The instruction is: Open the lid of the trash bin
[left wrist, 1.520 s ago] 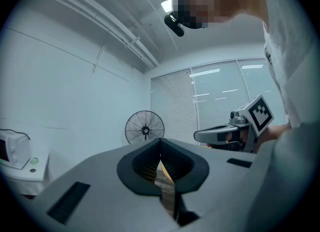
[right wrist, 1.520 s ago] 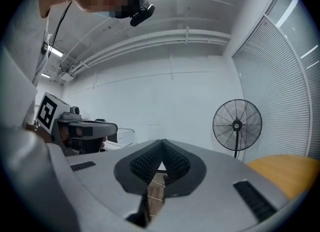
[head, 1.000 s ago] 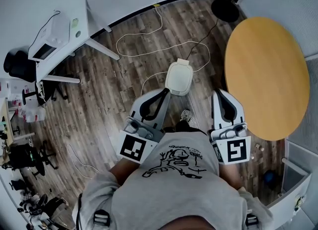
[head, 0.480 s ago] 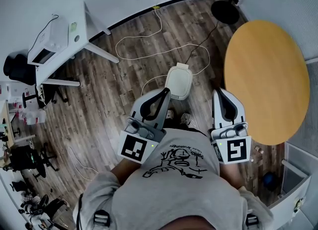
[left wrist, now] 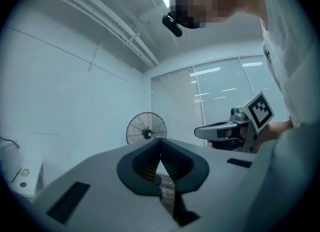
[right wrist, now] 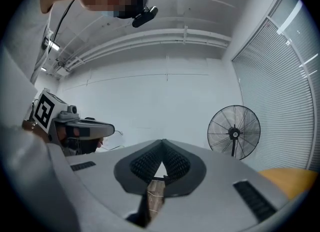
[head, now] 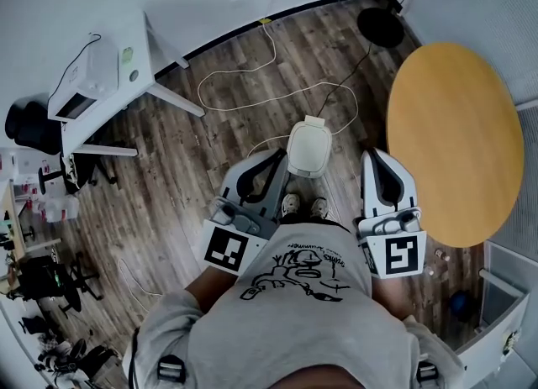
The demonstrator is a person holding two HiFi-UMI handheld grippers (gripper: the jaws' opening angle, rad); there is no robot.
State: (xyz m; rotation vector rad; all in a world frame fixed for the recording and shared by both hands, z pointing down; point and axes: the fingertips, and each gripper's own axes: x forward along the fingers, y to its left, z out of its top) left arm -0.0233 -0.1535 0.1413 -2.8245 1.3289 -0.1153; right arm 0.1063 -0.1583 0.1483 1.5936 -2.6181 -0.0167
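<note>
The trash bin [head: 308,148] is a small white bin with a rounded, closed lid. It stands on the wood floor just ahead of the person's shoes. My left gripper [head: 280,155] is held level, its tip close to the bin's left edge and above it. Its jaws meet at the tip with nothing between them [left wrist: 160,141]. My right gripper [head: 373,155] is held level to the right of the bin, apart from it, and is shut and empty too [right wrist: 162,143]. The bin is out of sight in both gripper views.
A round yellow table [head: 454,139] stands close on the right. A standing fan [head: 382,18] is at the far right, with white cables [head: 252,93] lying across the floor. A white desk with a machine [head: 101,72] is at the left. Chairs and clutter line the left edge.
The person has stepped toward the bin, which now sits lower in the head view, right in front of the shoes. Both grippers kept their level pose and stayed shut.
</note>
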